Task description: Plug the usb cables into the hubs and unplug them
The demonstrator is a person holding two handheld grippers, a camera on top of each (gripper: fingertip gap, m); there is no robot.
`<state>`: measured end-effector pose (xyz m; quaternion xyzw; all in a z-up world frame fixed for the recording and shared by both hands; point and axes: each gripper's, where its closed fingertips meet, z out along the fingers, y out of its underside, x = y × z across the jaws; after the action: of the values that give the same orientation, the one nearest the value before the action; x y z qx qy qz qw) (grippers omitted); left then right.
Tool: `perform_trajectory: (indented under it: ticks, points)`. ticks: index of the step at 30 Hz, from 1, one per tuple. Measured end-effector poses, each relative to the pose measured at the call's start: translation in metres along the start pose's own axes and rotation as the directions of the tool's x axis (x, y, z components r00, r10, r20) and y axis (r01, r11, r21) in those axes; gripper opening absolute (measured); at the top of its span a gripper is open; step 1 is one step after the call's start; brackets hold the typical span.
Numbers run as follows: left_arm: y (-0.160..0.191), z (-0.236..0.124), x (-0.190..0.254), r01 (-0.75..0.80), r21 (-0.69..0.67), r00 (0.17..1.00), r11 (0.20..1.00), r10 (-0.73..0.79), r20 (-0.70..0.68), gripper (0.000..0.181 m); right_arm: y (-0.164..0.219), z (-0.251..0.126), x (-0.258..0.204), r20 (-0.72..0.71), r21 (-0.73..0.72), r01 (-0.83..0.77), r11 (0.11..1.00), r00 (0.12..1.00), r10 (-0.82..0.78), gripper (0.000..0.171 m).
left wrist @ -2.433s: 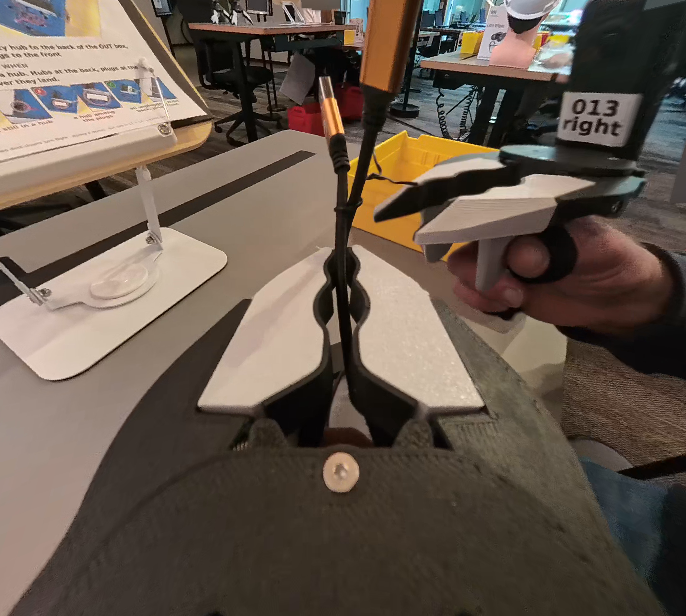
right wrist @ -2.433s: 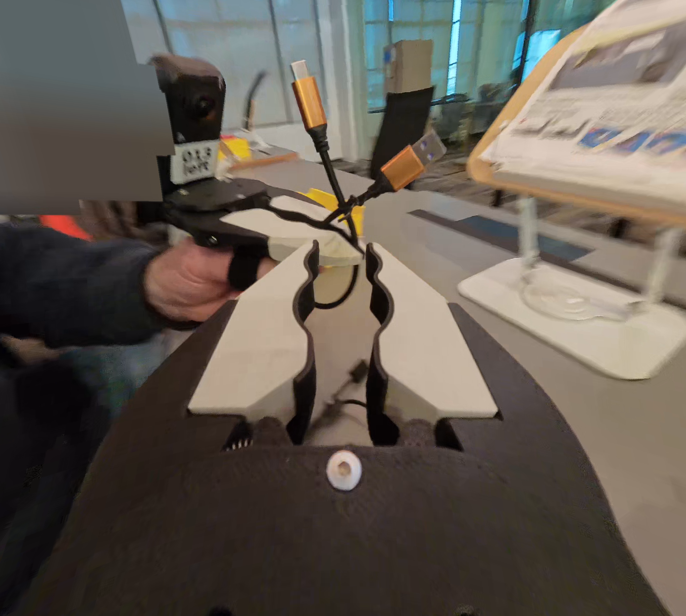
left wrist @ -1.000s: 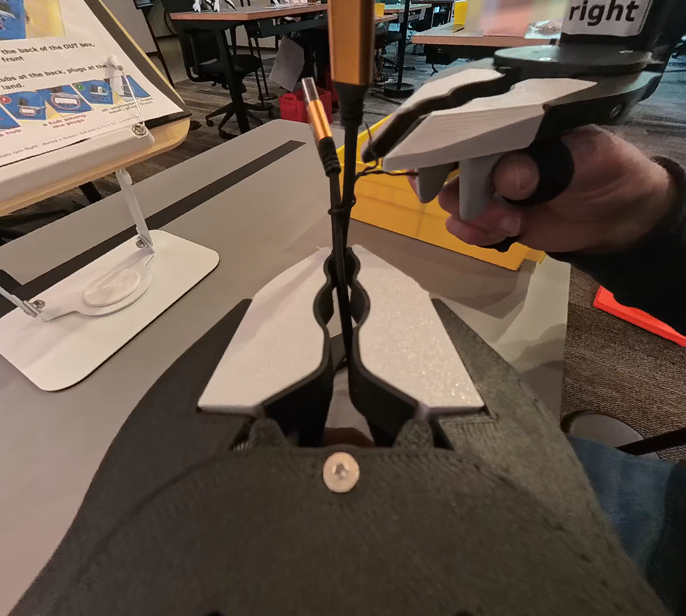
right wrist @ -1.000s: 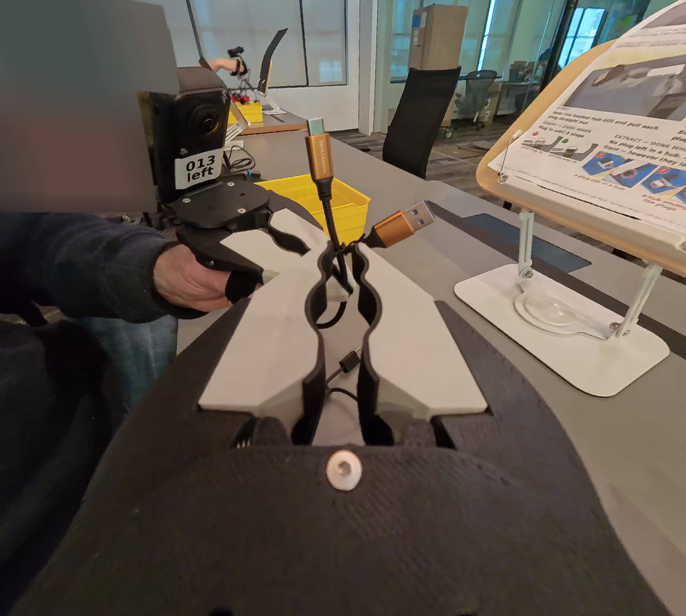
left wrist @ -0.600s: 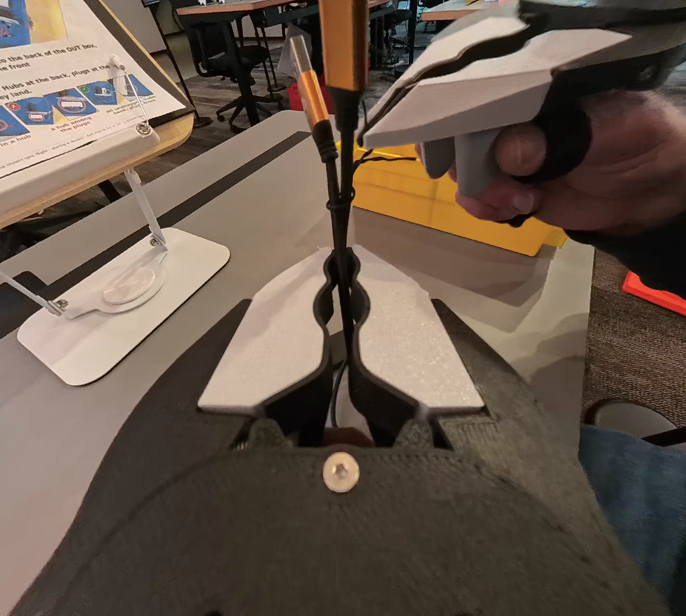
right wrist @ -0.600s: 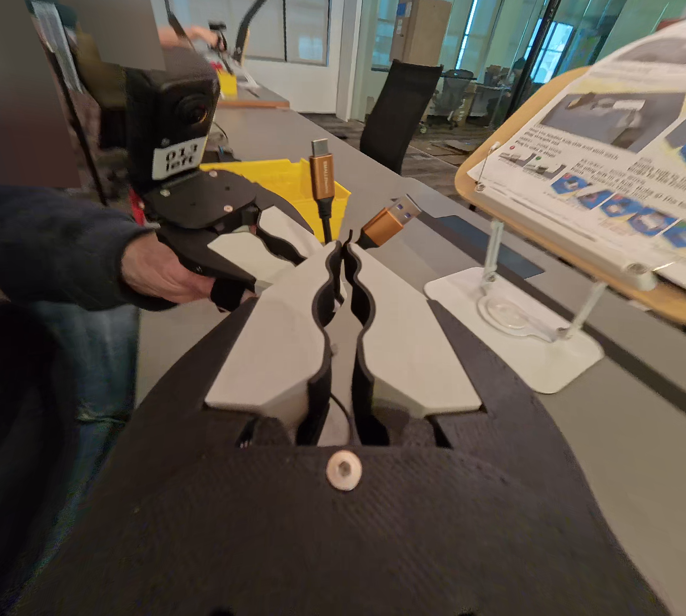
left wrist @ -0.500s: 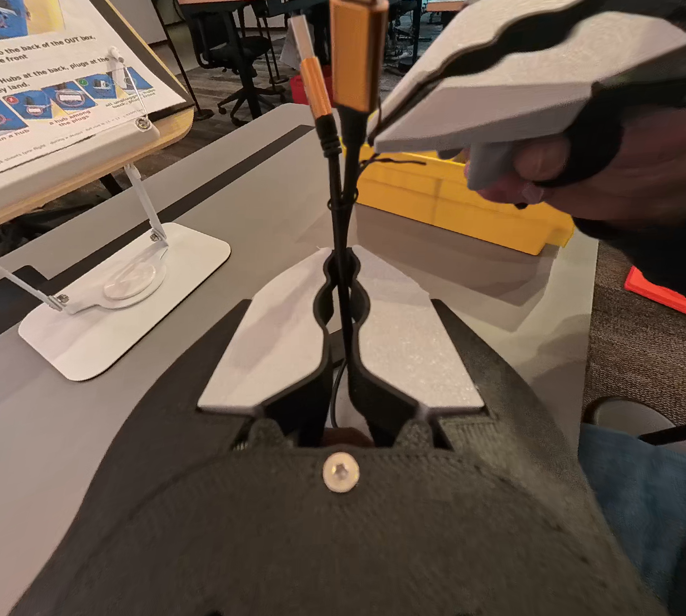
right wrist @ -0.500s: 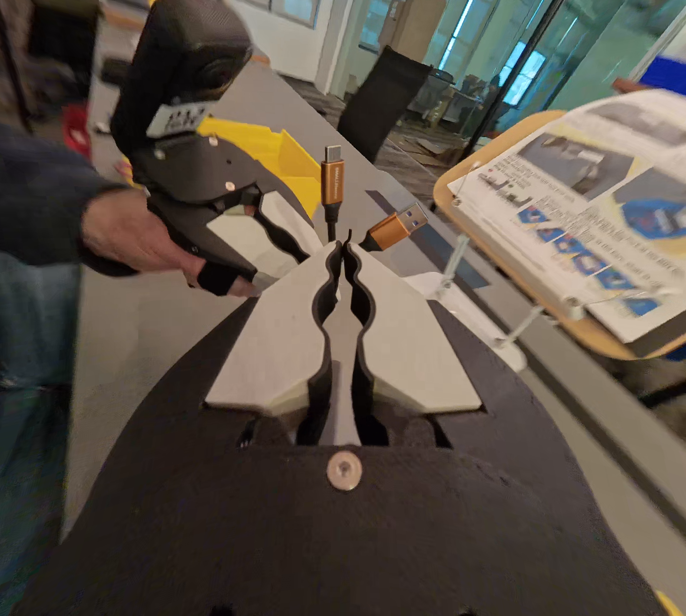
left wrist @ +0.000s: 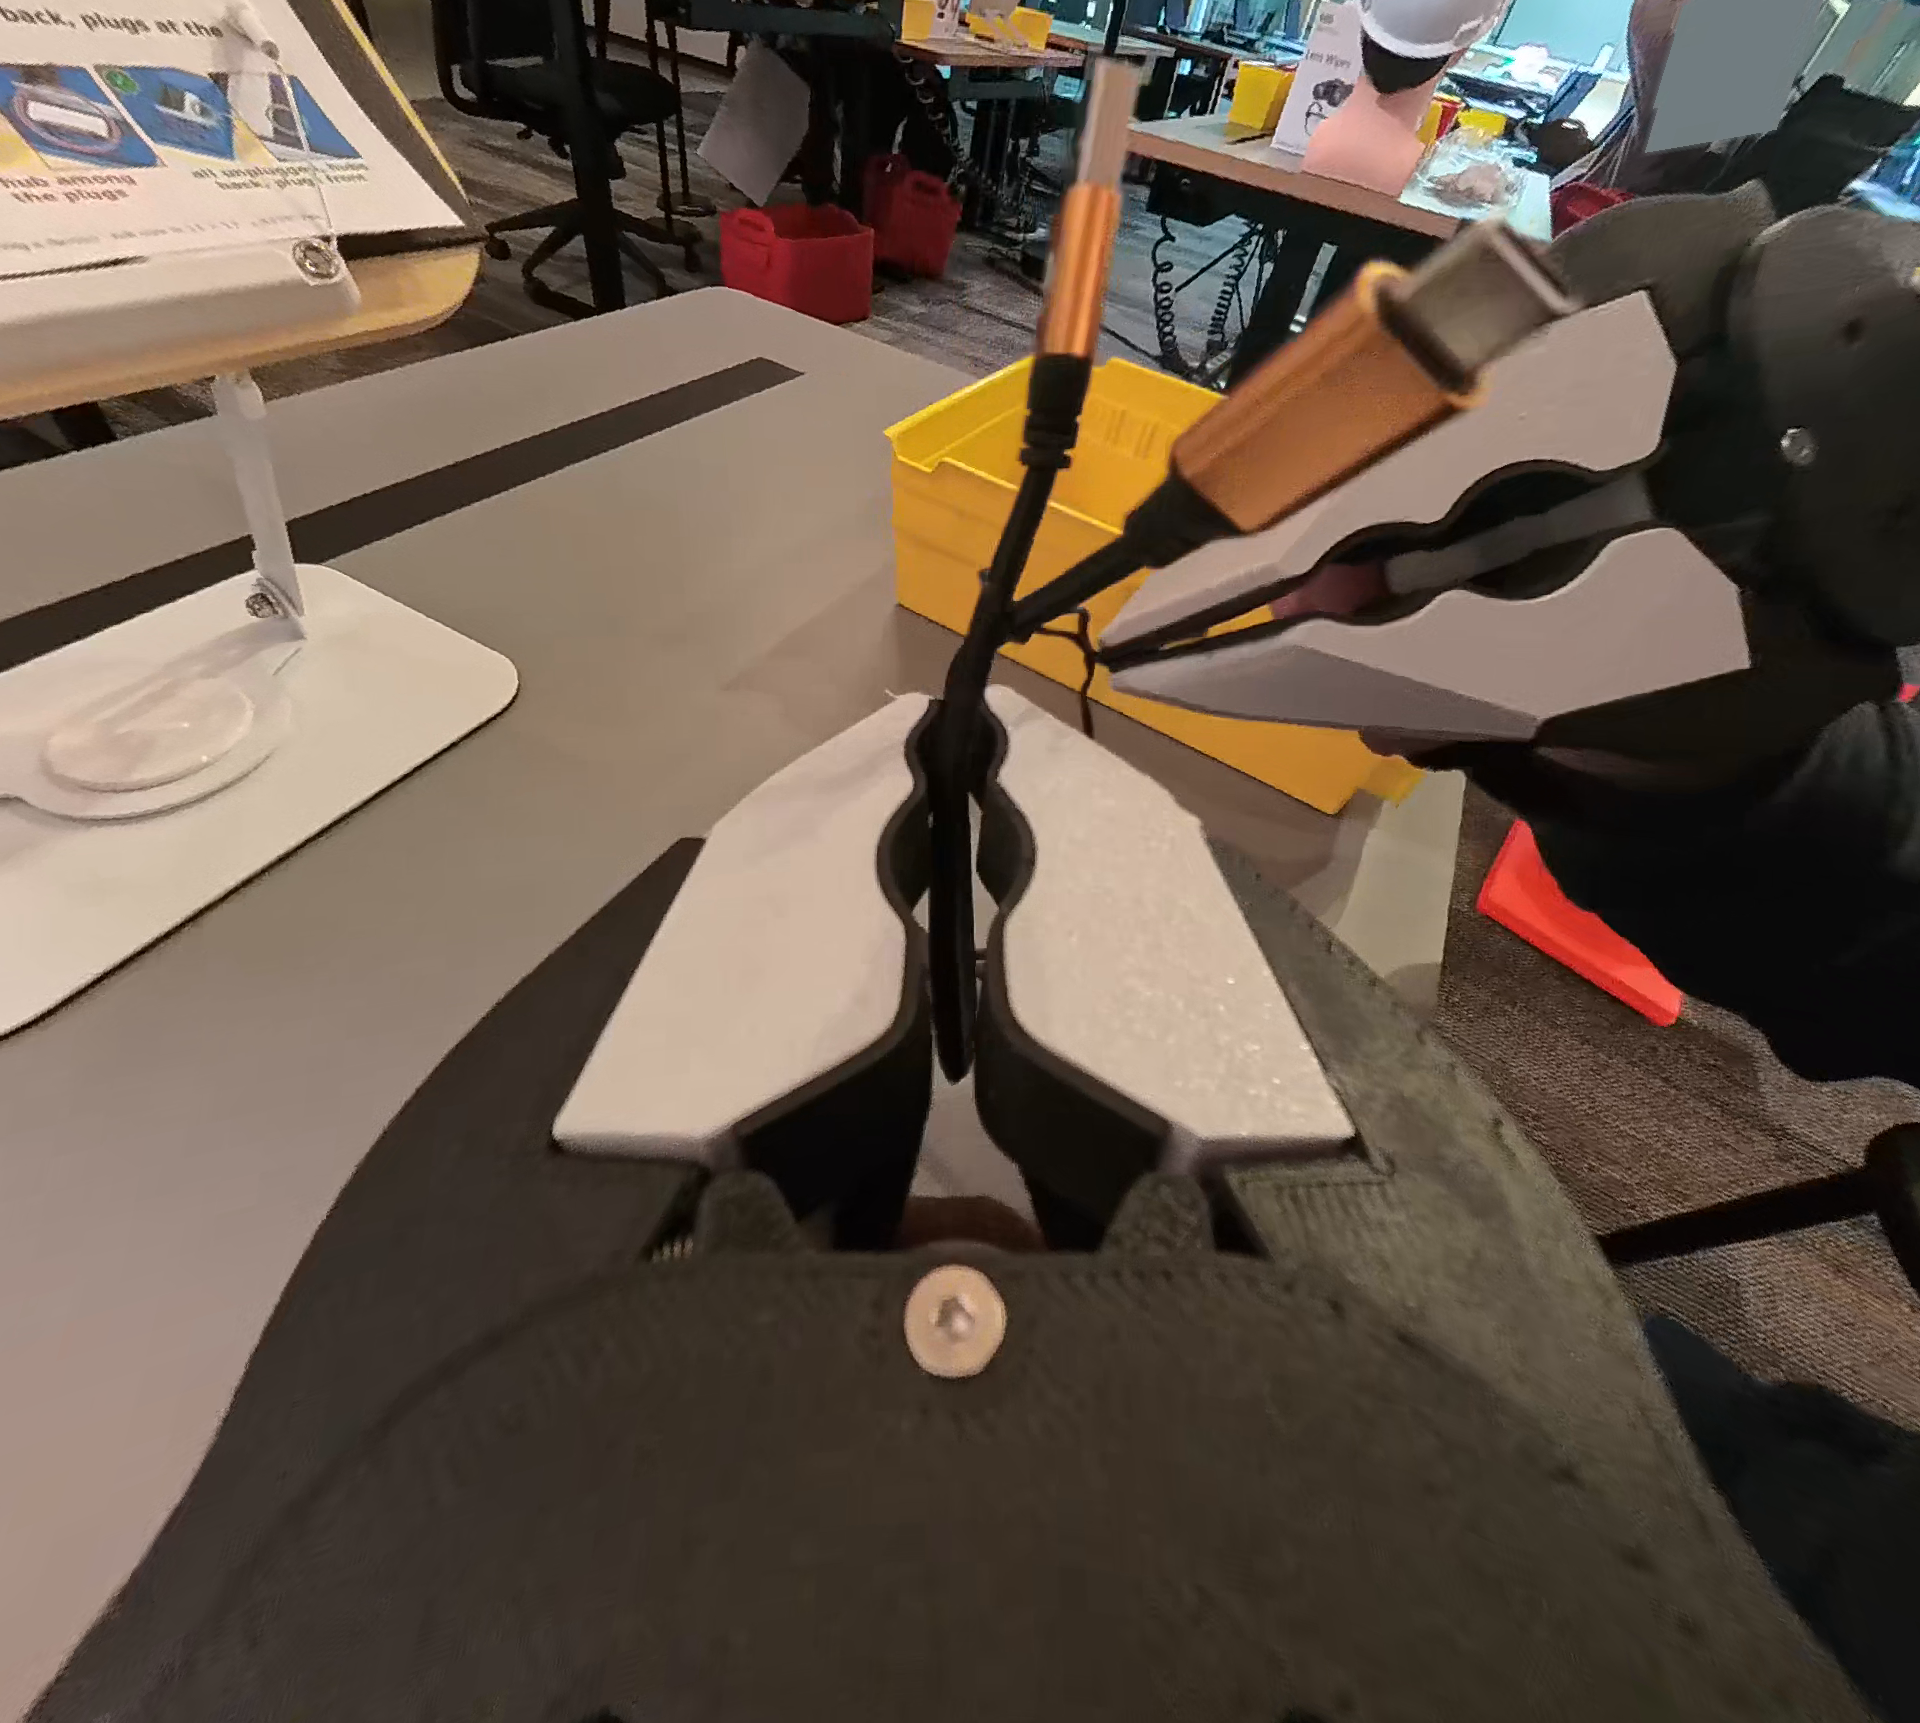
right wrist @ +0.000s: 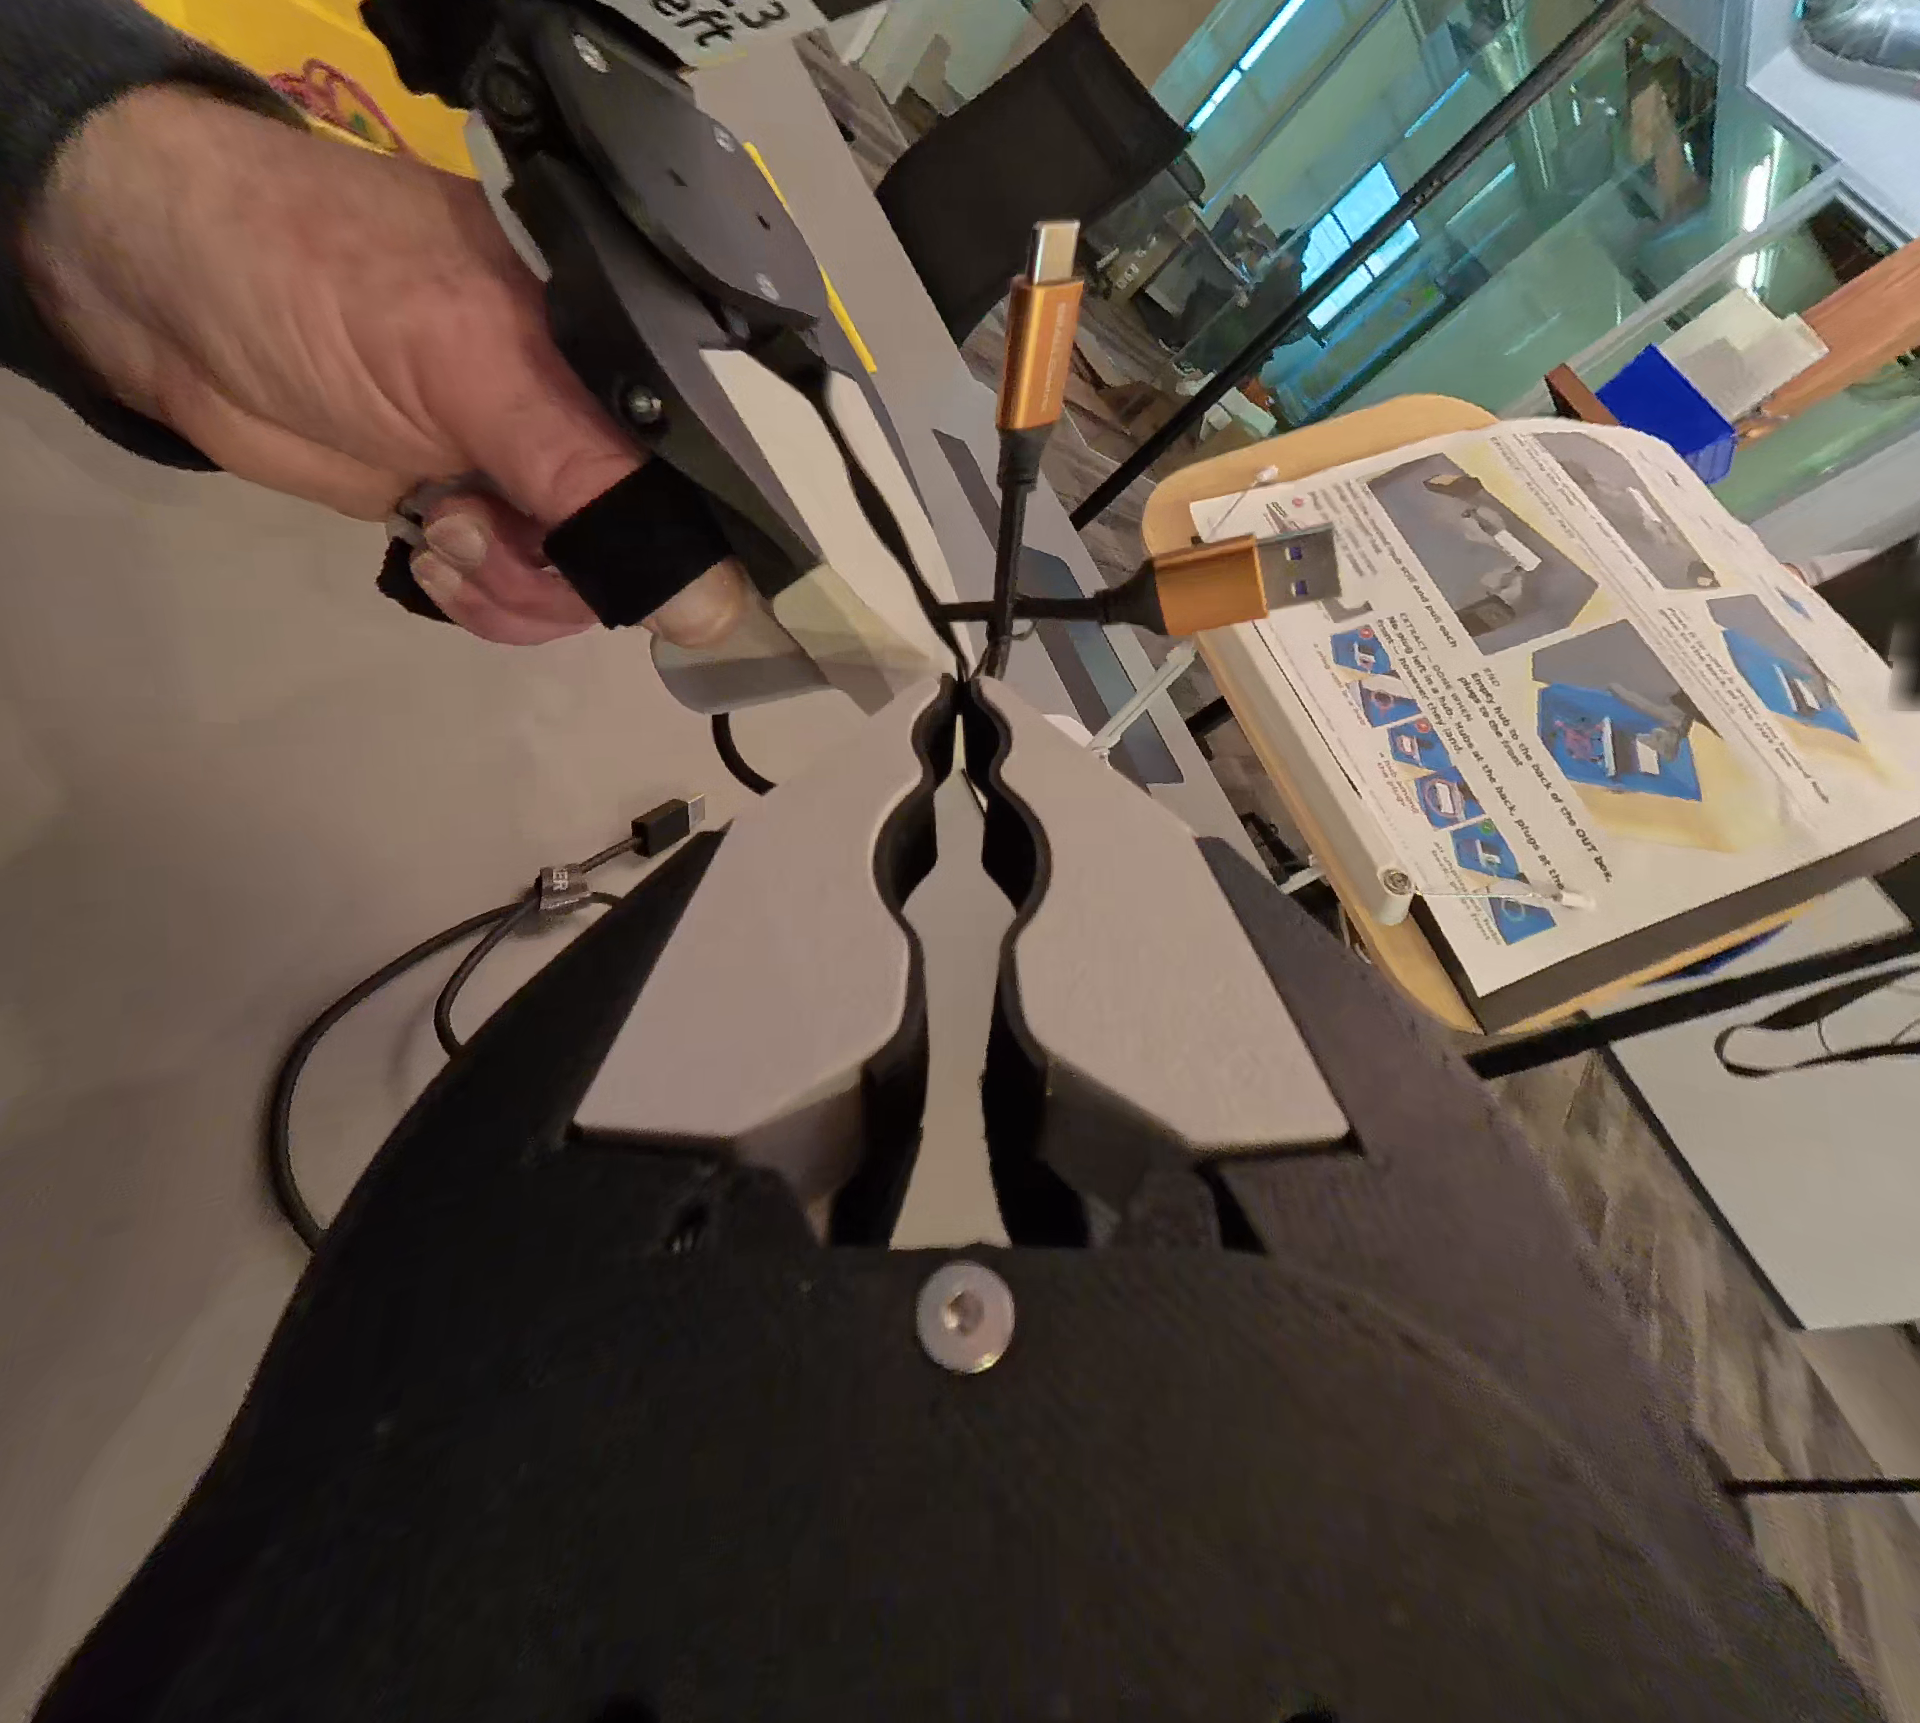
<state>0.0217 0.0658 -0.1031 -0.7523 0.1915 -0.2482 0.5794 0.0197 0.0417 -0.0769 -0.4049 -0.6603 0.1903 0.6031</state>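
Observation:
My left gripper (left wrist: 961,728) is shut on a black USB cable (left wrist: 951,842) and holds it above the grey table (left wrist: 623,593). Two orange plugs stick out past its tips: a thin one (left wrist: 1081,260) points up and a wide one (left wrist: 1340,406) leans right. My right gripper (left wrist: 1107,650) comes in from the right, turned on its side, tips shut on the thin black tie (left wrist: 1081,634) at the cable fork. In the right wrist view my right gripper (right wrist: 961,686) meets the left gripper (right wrist: 894,655) at the fork, below both plugs (right wrist: 1039,354) (right wrist: 1236,582).
A yellow bin (left wrist: 1049,468) stands at the table's far edge. An instruction board on a white stand (left wrist: 208,697) is at the left, also in the right wrist view (right wrist: 1558,686). Another black cable with a small plug (right wrist: 665,826) lies on the table. My left and right fingertips are right by each other.
My right gripper has closed on the tie at the cable fork and rolled onto its side. The wide plug has tipped from upright to leaning right. My left gripper keeps its hold.

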Motion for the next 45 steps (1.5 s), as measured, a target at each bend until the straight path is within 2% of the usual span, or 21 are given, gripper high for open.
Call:
perform_trajectory:
  ticks: [1, 3, 7, 11, 16, 19, 24, 28, 36, 41, 45]
  points:
    - [-0.001, 0.0, 0.0, -0.006, 0.004, 1.0, 1.0, 0.006, 0.002, 0.002, 0.001, 0.0, 0.003, -0.01, -0.001, -0.017, 1.0, 1.0, 0.017, 0.0]
    - [-0.004, -0.001, 0.0, -0.014, 0.017, 1.0, 1.0, 0.014, 0.001, 0.003, 0.004, -0.003, 0.009, -0.024, 0.004, -0.079, 0.997, 0.997, 0.079, 0.016]
    - [-0.007, -0.003, 0.0, -0.047, 0.035, 0.999, 0.998, 0.047, 0.002, 0.003, 0.003, -0.013, 0.015, 0.074, 0.098, -0.351, 0.931, 0.936, 0.345, 0.021]
    - [-0.006, -0.002, 0.004, -0.055, 0.036, 0.998, 0.998, 0.055, -0.01, 0.002, 0.003, -0.015, 0.017, 0.153, 0.141, -0.495, 0.858, 0.867, 0.475, 0.016]
    - [-0.009, -0.002, 0.007, -0.054, 0.048, 0.998, 0.997, 0.055, -0.019, 0.003, 0.013, -0.005, 0.015, 0.156, 0.112, -0.527, 0.842, 0.847, 0.509, 0.011]
    - [-0.01, -0.003, 0.009, -0.056, 0.052, 0.998, 0.997, 0.057, -0.028, 0.003, 0.013, -0.003, 0.012, 0.19, 0.118, -0.548, 0.828, 0.831, 0.523, 0.0]
    - [-0.01, -0.003, 0.017, -0.059, 0.057, 0.995, 0.997, 0.064, -0.077, 0.002, 0.018, -0.002, 0.012, 0.198, 0.101, -0.544, 0.833, 0.832, 0.519, 0.0]
    - [-0.007, -0.003, 0.026, -0.065, 0.04, 0.987, 0.997, 0.07, -0.144, 0.003, 0.024, 0.002, 0.014, 0.161, 0.082, -0.462, 0.883, 0.88, 0.446, 0.0]
    - [0.004, -0.004, 0.031, -0.155, -0.051, 0.971, 0.987, 0.142, -0.193, 0.002, 0.027, 0.005, 0.028, 0.051, 0.089, -0.208, 0.974, 0.978, 0.204, 0.0]
    - [0.01, -0.005, 0.03, -0.213, -0.098, 0.958, 0.972, 0.188, -0.218, 0.003, 0.028, 0.004, 0.029, 0.047, 0.07, -0.041, 0.997, 0.998, 0.038, 0.0]
    - [0.011, -0.005, 0.019, -0.19, -0.11, 0.97, 0.976, 0.168, -0.177, 0.003, 0.019, -0.004, 0.035, 0.065, 0.107, -0.106, 0.989, 0.993, 0.099, 0.0]
